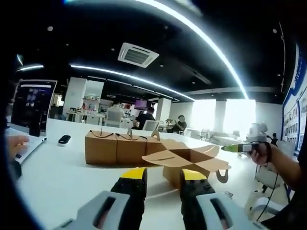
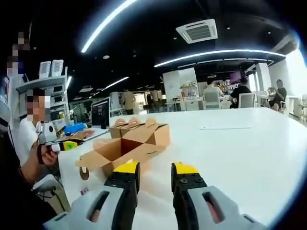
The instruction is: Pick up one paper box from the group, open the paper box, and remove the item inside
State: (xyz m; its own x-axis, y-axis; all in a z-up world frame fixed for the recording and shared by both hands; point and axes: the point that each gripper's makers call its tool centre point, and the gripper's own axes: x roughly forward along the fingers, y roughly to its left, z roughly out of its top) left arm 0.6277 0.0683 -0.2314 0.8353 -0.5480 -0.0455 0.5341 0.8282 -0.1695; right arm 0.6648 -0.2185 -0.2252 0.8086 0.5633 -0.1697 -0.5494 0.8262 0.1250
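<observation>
Several closed brown paper boxes with handle tops stand in a row on the white table. In front of them sits one brown box with its flaps spread wide; what is inside is hidden. My left gripper hovers open just short of this open box, nothing between its yellow-tipped jaws. The right gripper is held in a hand off the table's right edge. In the right gripper view the open box lies ahead to the left, in front of the closed boxes. My right gripper is open and holds nothing.
An open laptop stands at the table's far left, a person's hand beside it and a small black device nearby. A white sheet lies on the table. People sit at desks behind. A person sits left.
</observation>
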